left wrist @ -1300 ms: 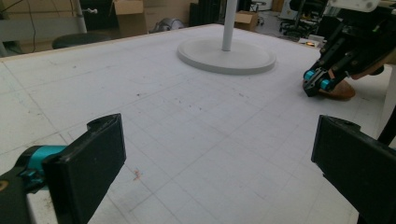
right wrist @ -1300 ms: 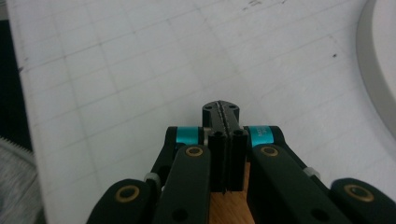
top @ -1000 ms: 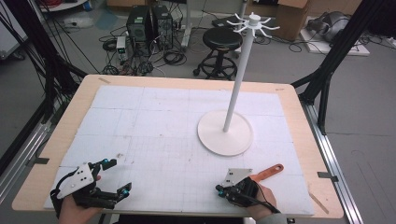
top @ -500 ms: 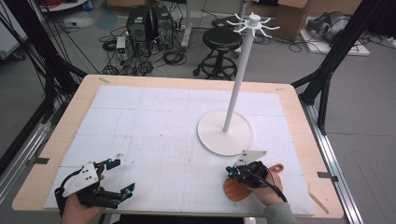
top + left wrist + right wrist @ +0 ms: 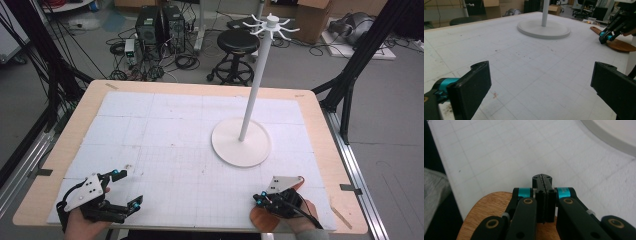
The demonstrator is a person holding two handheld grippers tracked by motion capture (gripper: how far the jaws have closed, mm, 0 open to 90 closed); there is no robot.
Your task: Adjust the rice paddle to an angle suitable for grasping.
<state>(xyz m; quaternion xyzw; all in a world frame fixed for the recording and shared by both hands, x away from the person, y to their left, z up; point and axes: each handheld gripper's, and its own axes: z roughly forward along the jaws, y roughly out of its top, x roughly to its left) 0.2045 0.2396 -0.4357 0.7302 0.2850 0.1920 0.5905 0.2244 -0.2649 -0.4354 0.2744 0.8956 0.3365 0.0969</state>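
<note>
A wooden spatula (image 5: 262,220) lies flat at the table's front right, its blade toward the front edge. My right gripper (image 5: 257,198) hangs just over it with the jaws pressed together and nothing between them. In the right gripper view the shut right gripper (image 5: 542,178) points across the white mat, with the spatula's blade (image 5: 486,207) below it. The left gripper view shows the spatula (image 5: 616,44) under the right gripper (image 5: 605,37). My left gripper (image 5: 128,187) rests at the front left, open and with nothing between its fingers, as the wide gap of the left gripper (image 5: 541,82) shows.
A white hook stand (image 5: 256,85) rises from a round base (image 5: 241,142) right of the table's middle; that base (image 5: 544,28) lies ahead in the left gripper view. A gridded white mat (image 5: 165,135) covers the wooden table. Beyond the table are a stool (image 5: 239,42) and computers.
My right hand has shifted to the right over the spatula, uncovering its blade at the front edge. The left gripper has stayed where it was.
</note>
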